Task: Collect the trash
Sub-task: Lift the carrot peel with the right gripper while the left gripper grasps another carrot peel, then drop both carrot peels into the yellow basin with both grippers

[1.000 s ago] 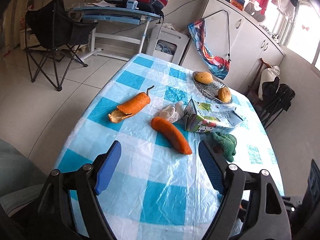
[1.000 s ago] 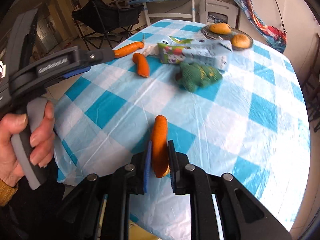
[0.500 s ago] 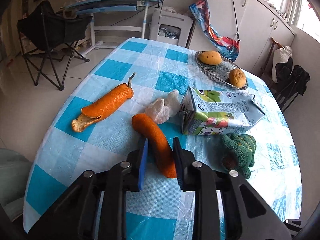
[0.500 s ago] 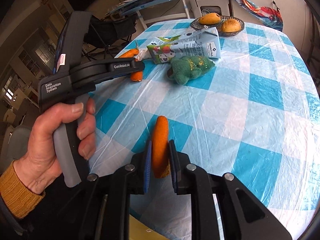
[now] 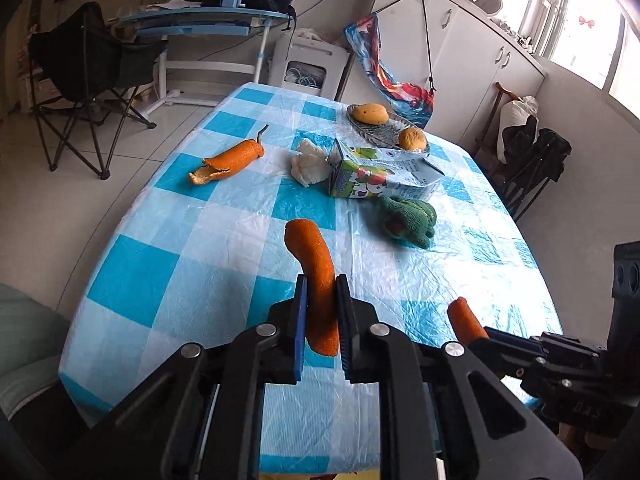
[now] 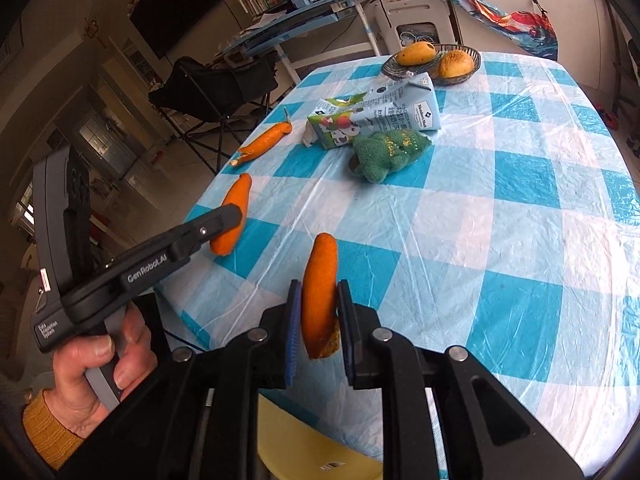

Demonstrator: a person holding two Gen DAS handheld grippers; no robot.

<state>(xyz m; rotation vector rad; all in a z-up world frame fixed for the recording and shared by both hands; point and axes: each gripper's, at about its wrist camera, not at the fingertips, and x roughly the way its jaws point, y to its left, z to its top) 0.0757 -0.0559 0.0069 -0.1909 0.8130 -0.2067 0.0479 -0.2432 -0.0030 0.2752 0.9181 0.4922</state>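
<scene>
Trash on the checked tablecloth (image 5: 224, 240) is what I am gathering, and both my tongs are loaded. Starting at the left of my left wrist view, a split orange peel (image 5: 228, 160) lies untouched near the upper left of the cloth, with a crumpled tissue (image 5: 308, 162) and a tipped milk carton (image 5: 380, 174) to its right, and a green plush toy (image 5: 412, 220) just below the carton. Low in the centre, my left gripper (image 5: 322, 312) has just been closing, and its pads now press narrow on a curved orange peel piece (image 5: 316, 280), which looks lifted clear of the cloth. At lower right, my right gripper (image 6: 318, 320) is clamped narrow on another orange peel piece (image 6: 320, 292).

I judge this the carry-off step: two pieces picked up, the rest waiting. Next both loads need taking to a bin and dropping, without my tongs knocking together, since they sit close.

No bin shows in either view. Something yellow (image 6: 304, 448) sits cut off at the bottom edge of the right wrist view; I cannot tell what it is. The lower ends of both held pieces are hidden between the pads, and the tissue is mostly hidden behind the carton in the right wrist view
</scene>
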